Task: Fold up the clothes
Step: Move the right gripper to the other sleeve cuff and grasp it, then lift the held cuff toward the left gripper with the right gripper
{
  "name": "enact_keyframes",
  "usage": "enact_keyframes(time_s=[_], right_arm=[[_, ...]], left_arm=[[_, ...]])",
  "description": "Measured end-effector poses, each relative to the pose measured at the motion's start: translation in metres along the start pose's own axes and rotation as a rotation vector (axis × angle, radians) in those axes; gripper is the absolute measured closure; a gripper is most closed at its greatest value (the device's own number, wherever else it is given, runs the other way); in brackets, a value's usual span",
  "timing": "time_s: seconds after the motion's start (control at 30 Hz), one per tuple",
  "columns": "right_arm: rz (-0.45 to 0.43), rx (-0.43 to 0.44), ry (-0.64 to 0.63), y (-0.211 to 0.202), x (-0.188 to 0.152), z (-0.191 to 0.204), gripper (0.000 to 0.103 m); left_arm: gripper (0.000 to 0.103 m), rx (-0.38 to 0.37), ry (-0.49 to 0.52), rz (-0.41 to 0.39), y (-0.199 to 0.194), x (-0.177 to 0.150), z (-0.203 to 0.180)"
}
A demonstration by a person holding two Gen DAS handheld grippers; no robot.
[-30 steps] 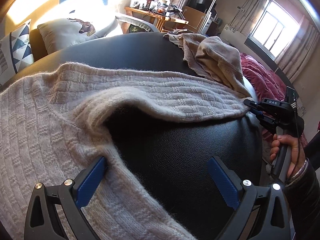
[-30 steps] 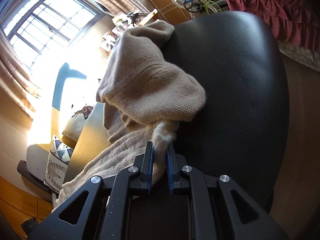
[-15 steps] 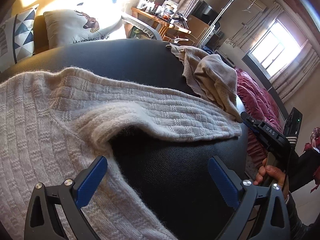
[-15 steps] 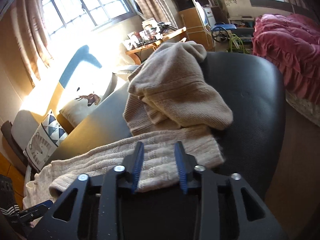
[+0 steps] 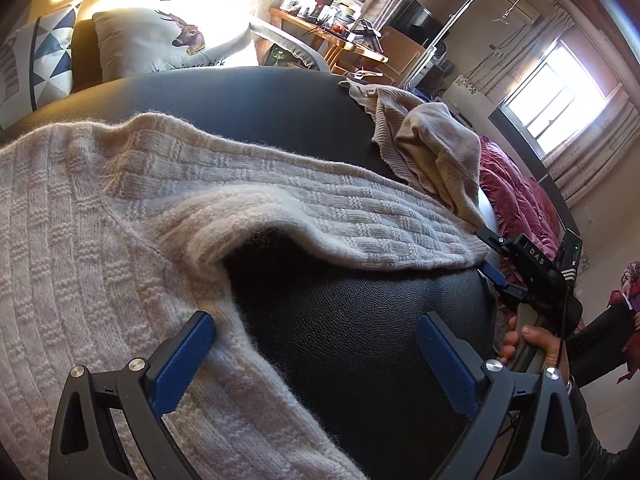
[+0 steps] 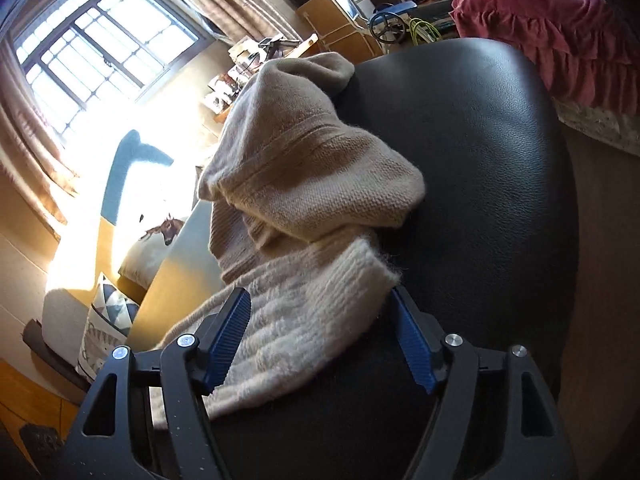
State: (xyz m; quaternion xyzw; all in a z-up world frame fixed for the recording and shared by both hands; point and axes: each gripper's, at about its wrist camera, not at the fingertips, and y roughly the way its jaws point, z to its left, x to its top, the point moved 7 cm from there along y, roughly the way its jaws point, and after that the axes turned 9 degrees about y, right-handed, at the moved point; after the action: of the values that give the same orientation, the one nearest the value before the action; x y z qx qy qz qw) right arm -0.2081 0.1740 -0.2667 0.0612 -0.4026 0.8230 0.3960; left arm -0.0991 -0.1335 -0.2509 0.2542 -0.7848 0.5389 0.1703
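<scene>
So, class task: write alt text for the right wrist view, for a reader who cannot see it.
Open tongs straddle the cuff of a cream sweater sleeve lying on a black cushion. A tan sweater sits bunched just behind it.

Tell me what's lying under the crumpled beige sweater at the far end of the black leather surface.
The beige sweater overlaps the cream knitted sweater's sleeve near its cuff end and rests on the black leather surface. Whatever else lies beneath its folds is covered.

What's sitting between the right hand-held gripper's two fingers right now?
The cuff end of the cream knit sweater's sleeve lies between the right hand-held gripper's open jaws, which have just been opening; the pads aren't pressing it. Right wrist view.
</scene>
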Motion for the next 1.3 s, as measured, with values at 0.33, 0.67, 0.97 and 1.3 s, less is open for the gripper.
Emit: enact_keyframes(time_s=[0.33, 0.67, 0.97, 1.3], right_arm=[[0.017, 0.023, -0.170, 0.002, -0.015, 0.031, 0.088], [-0.023, 0.123, -0.807, -0.019, -0.116, 0.145, 0.088], [0.013, 0.070, -1.135, -0.002, -0.185, 0.161, 0.076], [0.072, 0.126, -1.099, -0.012, -0.185, 0.145, 0.052]], left_arm=[[0.000, -0.039, -0.025, -0.001, 0.000, 0.005, 0.000], [0.000, -0.235, -0.167, -0.054, -0.011, 0.035, -0.001], [0.000, -0.441, -0.341, -0.037, 0.008, 0.040, -0.010], [0.000, -0.482, -0.377, 0.008, 0.042, 0.048, -0.027]])
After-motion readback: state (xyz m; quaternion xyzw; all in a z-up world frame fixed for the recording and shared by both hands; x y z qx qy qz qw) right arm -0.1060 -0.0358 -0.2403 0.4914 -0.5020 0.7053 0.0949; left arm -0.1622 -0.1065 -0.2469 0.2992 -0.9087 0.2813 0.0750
